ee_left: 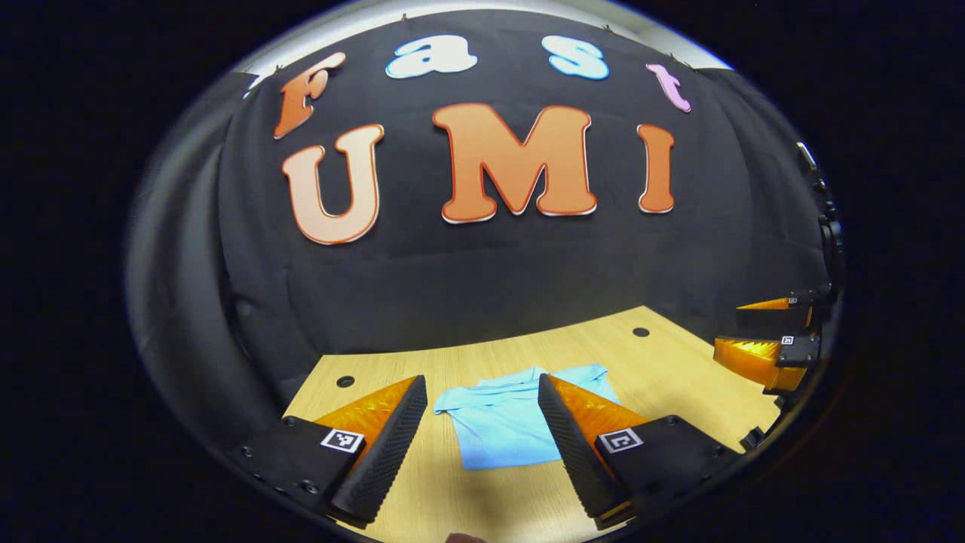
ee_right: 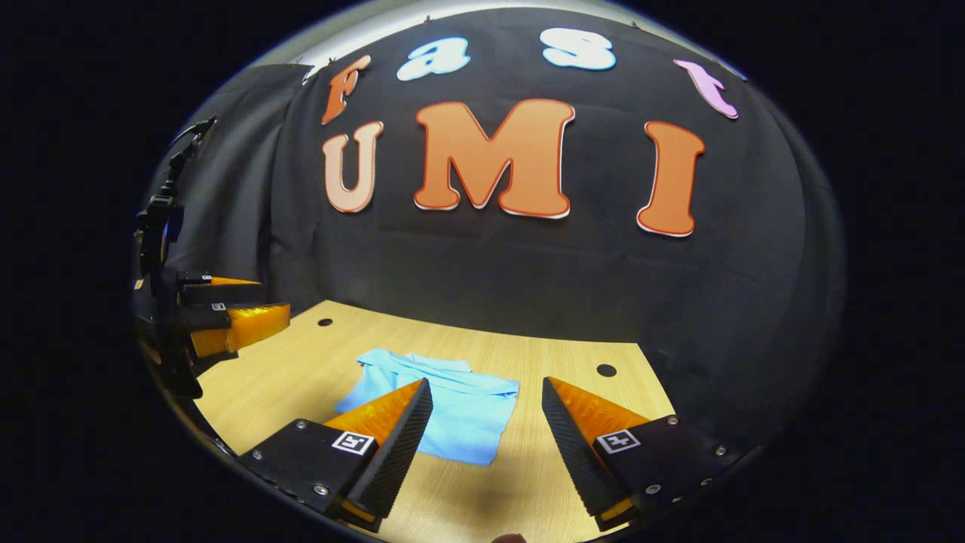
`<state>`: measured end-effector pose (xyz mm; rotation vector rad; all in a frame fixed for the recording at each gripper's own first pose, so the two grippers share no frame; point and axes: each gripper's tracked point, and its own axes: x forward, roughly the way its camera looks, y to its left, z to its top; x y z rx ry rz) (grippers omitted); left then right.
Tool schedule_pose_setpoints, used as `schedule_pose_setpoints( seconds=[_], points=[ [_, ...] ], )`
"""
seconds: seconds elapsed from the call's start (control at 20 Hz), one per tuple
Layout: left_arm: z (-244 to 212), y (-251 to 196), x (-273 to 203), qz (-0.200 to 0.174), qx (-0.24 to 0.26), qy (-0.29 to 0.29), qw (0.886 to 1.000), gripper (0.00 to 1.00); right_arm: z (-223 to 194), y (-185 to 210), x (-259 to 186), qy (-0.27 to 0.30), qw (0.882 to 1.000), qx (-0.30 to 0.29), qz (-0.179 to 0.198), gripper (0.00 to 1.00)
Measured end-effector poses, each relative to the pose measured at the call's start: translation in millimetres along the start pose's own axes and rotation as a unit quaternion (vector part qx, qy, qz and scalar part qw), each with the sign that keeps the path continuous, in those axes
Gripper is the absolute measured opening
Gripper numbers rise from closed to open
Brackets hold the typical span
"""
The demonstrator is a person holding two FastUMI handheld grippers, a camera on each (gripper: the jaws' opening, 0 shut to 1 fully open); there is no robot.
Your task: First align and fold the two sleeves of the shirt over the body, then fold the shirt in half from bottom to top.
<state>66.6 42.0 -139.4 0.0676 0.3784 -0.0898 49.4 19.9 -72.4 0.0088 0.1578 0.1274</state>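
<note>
A light blue shirt (ee_left: 503, 421) lies folded into a compact rectangle on the wooden table (ee_left: 663, 369), collar end toward the far wall. My left gripper (ee_left: 482, 381) hovers open above the table in front of the shirt, nothing between its fingers. In the right gripper view the same shirt (ee_right: 460, 411) lies between and beyond the fingers of my right gripper (ee_right: 487, 382), which is also open and holds nothing. The right gripper (ee_left: 765, 343) appears at the far right of the left gripper view, the left gripper (ee_right: 234, 317) at the far left of the right gripper view, both off the shirt.
The table (ee_right: 301, 369) has small round holes near its back corners (ee_left: 641, 332) (ee_left: 345, 381) (ee_right: 606, 370). Black cloth closes the booth behind the table. Bare wood surrounds the shirt on all sides.
</note>
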Motion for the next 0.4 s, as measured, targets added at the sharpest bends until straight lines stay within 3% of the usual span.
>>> schedule_pose_setpoints(
  seconds=[0.15,0.3,0.4],
  points=[
    [11.7,-13.7,-55.7,0.016,-0.013,-0.046,0.999,0.97,-0.4,5.8,-39.5,-0.025,1.000,-0.009,-0.004,0.92],
    [23.9,-19.1,-106.1,0.031,-0.016,-0.092,0.995,0.97,10.8,20.6,-81.5,-0.075,0.997,-0.019,0.016,0.94],
    [28.5,-18.8,-135.3,0.063,-0.006,-0.113,0.992,0.97,15.6,27.6,-98.3,-0.097,0.995,-0.024,0.025,0.94]
  ],
)
